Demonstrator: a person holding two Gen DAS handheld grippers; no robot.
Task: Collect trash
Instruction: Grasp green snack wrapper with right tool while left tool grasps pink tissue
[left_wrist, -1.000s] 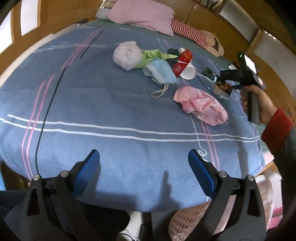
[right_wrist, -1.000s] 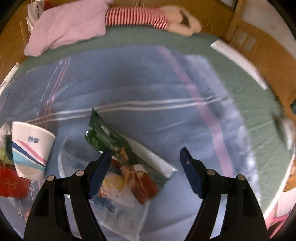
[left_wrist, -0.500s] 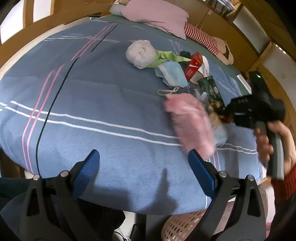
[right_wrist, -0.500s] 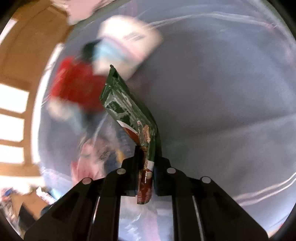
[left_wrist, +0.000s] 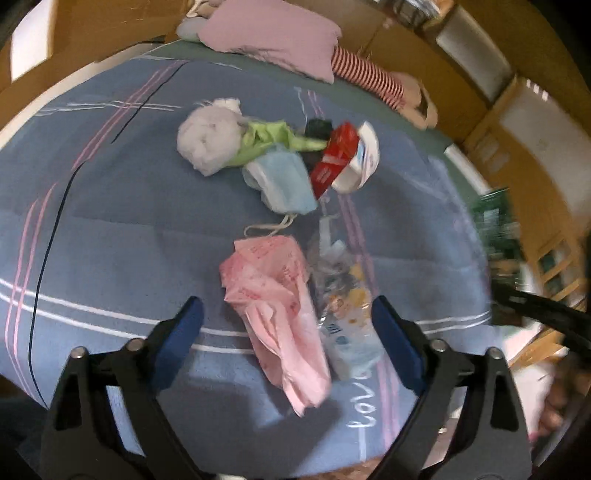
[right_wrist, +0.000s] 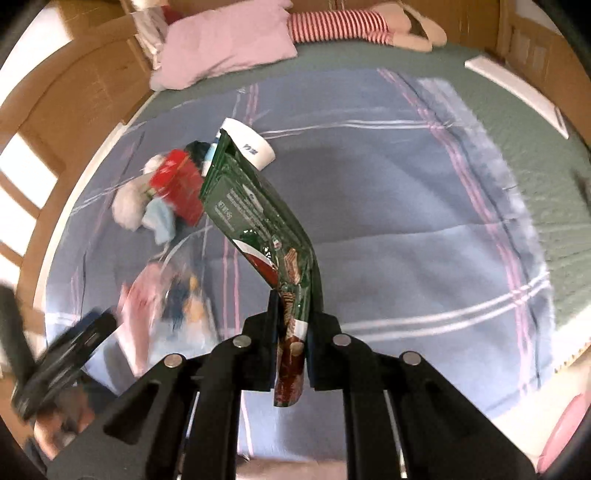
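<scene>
Your right gripper (right_wrist: 291, 332) clamps a green wrapper (right_wrist: 255, 218), its print unreadable; your left gripper (left_wrist: 286, 339), jaws just narrowing yet apart, straddles a pink bag (left_wrist: 277, 302).

Bed under a blue striped blanket (left_wrist: 147, 229)

At the far end a pink pillow (right_wrist: 225, 44) lies beside a red-and-white striped soft toy (right_wrist: 340, 24); wooden panels behind.
</scene>
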